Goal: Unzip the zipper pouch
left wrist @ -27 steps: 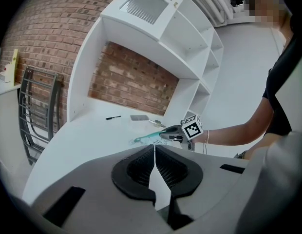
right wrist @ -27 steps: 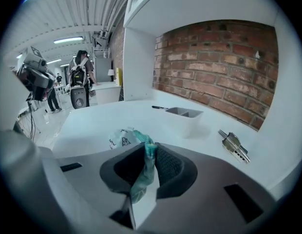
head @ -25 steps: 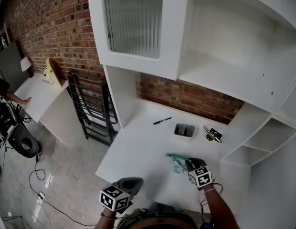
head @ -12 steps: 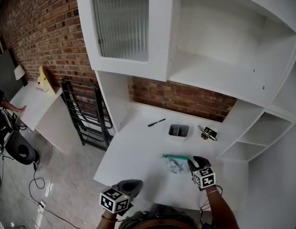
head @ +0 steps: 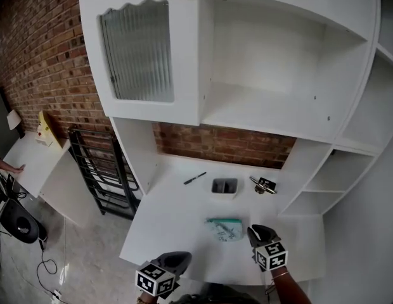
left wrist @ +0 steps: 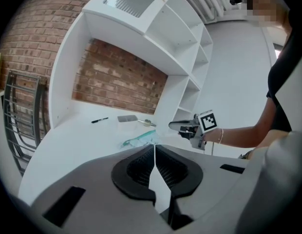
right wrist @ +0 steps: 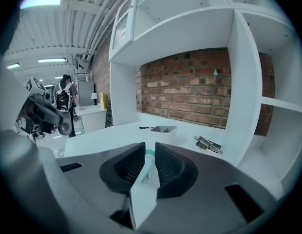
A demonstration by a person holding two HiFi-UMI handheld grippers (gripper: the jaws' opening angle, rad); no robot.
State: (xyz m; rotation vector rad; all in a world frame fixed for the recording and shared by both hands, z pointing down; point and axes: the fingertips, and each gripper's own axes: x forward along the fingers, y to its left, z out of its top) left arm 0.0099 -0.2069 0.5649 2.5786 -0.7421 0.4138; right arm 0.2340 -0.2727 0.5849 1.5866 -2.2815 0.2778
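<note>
Head view: the zipper pouch (head: 225, 228) lies flat on the white desk (head: 171, 211), its teal zipper edge along the far side. My right gripper (head: 257, 232) hangs just beside the pouch's right end, apart from it as far as I can see. My left gripper (head: 177, 258) sits at the desk's near edge, well short of the pouch. A pen (head: 195, 178), a small tray (head: 224, 186) and a metal clip (head: 264, 185) lie farther back.

Left gripper view: my jaws are pressed together with nothing between them. The pouch (left wrist: 140, 140) lies ahead on the desk, and the right gripper is above its far end.

Right gripper view: these jaws have just been closing and now stand a narrow slit apart. Through the slit I see the pouch (right wrist: 147, 172) lying beyond them; nothing is pinched.

My judgement: no view shows the slider or whether the teeth are parted. This fits a pouch zipped shut and waiting for a grip, or one already run open and let go. I would want a closer look at the zipper line before committing either hand.
</note>
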